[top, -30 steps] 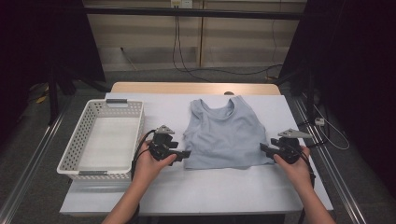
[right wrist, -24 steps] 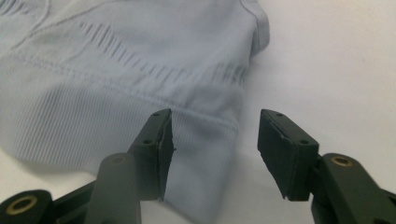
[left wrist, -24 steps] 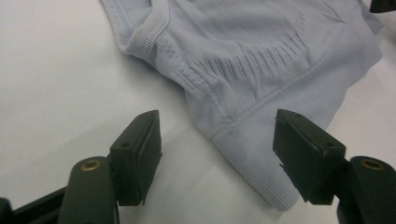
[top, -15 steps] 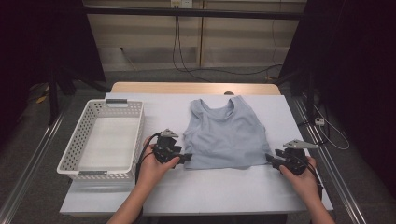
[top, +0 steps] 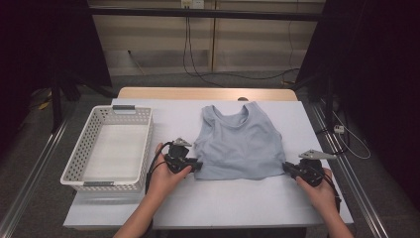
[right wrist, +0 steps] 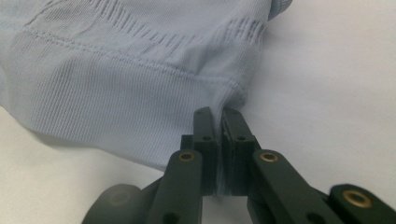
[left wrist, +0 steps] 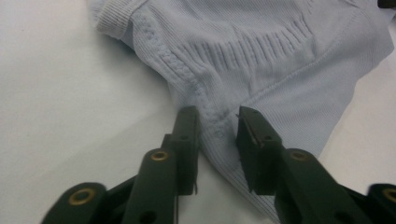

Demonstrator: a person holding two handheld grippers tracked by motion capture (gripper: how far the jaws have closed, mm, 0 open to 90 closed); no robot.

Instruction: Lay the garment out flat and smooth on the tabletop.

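Top (top: 237,144): light, limp ribbed knit; take its hem corners. Your right gripper (right wrist: 218,119) pinches one; left gripper (left wrist: 217,123), narrowing, straddles the other.

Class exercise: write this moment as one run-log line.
left gripper: jaws closing round tank top corner, gap left | right gripper: pinching other hem corner | basket: beside, untouched

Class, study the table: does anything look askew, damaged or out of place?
Nothing stands out. The pale blue top lies flat, neck away, beside the upright white basket; only its lower corners pucker at the jaws.
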